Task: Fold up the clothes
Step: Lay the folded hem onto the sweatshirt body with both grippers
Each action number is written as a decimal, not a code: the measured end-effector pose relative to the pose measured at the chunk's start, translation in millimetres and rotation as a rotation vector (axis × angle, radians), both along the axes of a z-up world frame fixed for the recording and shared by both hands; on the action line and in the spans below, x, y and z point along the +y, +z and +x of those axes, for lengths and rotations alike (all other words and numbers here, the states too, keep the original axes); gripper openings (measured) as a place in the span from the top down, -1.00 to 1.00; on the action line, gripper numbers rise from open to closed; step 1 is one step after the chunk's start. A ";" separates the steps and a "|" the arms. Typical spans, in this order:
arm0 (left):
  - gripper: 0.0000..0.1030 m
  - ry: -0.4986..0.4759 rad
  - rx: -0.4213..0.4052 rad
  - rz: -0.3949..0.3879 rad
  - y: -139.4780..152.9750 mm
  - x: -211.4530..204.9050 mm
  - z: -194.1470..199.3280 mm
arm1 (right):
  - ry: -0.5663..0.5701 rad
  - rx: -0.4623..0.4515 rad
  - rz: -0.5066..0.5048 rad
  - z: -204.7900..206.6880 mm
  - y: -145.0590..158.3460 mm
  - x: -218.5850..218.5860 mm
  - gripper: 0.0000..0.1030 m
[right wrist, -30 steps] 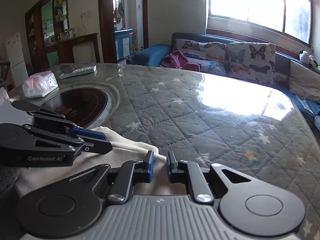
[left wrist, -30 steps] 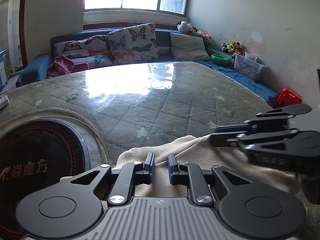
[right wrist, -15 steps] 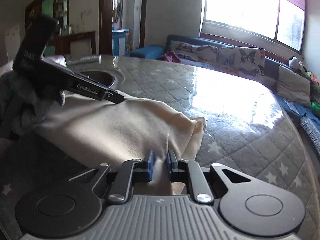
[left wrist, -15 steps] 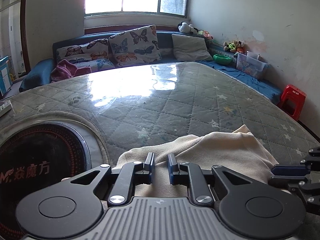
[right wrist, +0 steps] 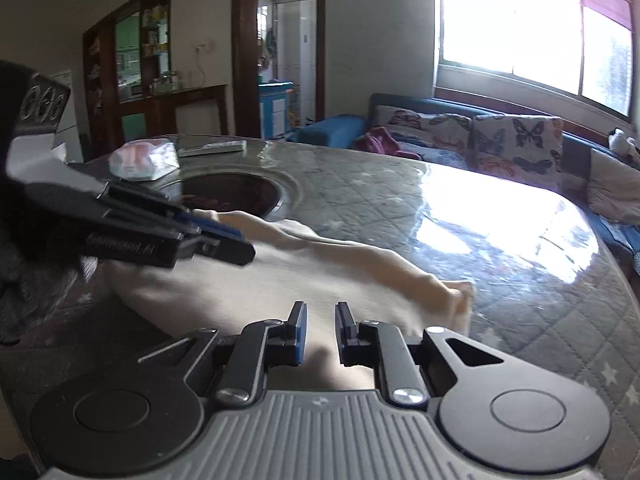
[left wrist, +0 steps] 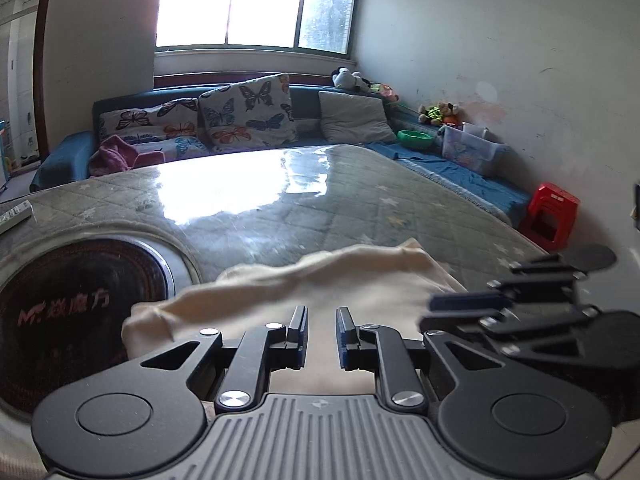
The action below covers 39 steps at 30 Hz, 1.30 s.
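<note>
A cream garment [left wrist: 320, 280] lies bunched in a long band on the quilted table [left wrist: 360, 208], blurred by motion. My left gripper [left wrist: 322, 332] is shut on its near edge, with cloth filling the narrow gap between the pads. In the right wrist view the garment [right wrist: 280, 280] stretches from the left gripper [right wrist: 244, 250] to a folded end at the right. My right gripper [right wrist: 321, 332] grips the near edge too, and its jaws are opening. In the left wrist view the right gripper [left wrist: 436, 306] sits at the cloth's right end.
A round dark cooktop [left wrist: 80, 300] is set into the table left of the garment. A tissue pack [right wrist: 140, 162] and a remote [right wrist: 212, 148] lie beyond it. A sofa with butterfly cushions [left wrist: 240, 120] runs behind the table, and a red stool [left wrist: 552, 216] stands at the right.
The right gripper swung out to the right with the cloth, then came back close beside the left one. The garment now stretches in a longer, raised band between both grippers.
</note>
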<state>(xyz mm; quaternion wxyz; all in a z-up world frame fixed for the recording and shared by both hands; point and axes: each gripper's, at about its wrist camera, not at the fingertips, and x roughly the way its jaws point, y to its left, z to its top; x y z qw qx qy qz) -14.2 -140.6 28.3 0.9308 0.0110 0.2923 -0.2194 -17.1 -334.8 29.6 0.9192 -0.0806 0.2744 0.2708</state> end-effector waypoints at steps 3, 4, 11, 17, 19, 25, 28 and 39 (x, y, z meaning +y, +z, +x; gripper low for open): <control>0.69 -0.007 -0.006 -0.003 -4.5 -2.0 -16.1 | 0.033 -0.016 0.004 -9.1 -1.6 7.8 0.70; 0.69 -0.008 -0.004 -0.005 -6.9 -3.0 -19.2 | 0.040 -0.017 0.000 -11.3 -2.6 9.3 0.70; 0.69 -0.006 0.020 0.011 -25.0 -10.0 -22.0 | 0.051 0.003 -0.028 -16.1 -17.9 14.7 0.67; 0.69 0.011 0.013 -0.008 -16.2 -4.4 -27.6 | 0.047 -0.003 -0.022 -19.5 -15.2 10.9 0.62; 0.69 0.027 0.004 -0.022 -12.9 0.8 -29.7 | 0.050 -0.005 -0.005 -24.6 -8.8 4.6 0.57; 0.69 0.108 0.065 -0.061 -22.8 21.9 -24.6 | 0.026 0.036 0.013 -23.8 -14.1 -7.3 0.51; 0.68 0.126 0.045 -0.090 -15.7 31.3 -28.8 | 0.022 0.044 0.022 -21.5 -15.7 -8.4 0.48; 0.68 0.212 0.046 -0.110 -12.5 55.3 -14.0 | 0.021 0.045 0.025 -19.5 -17.6 -8.0 0.42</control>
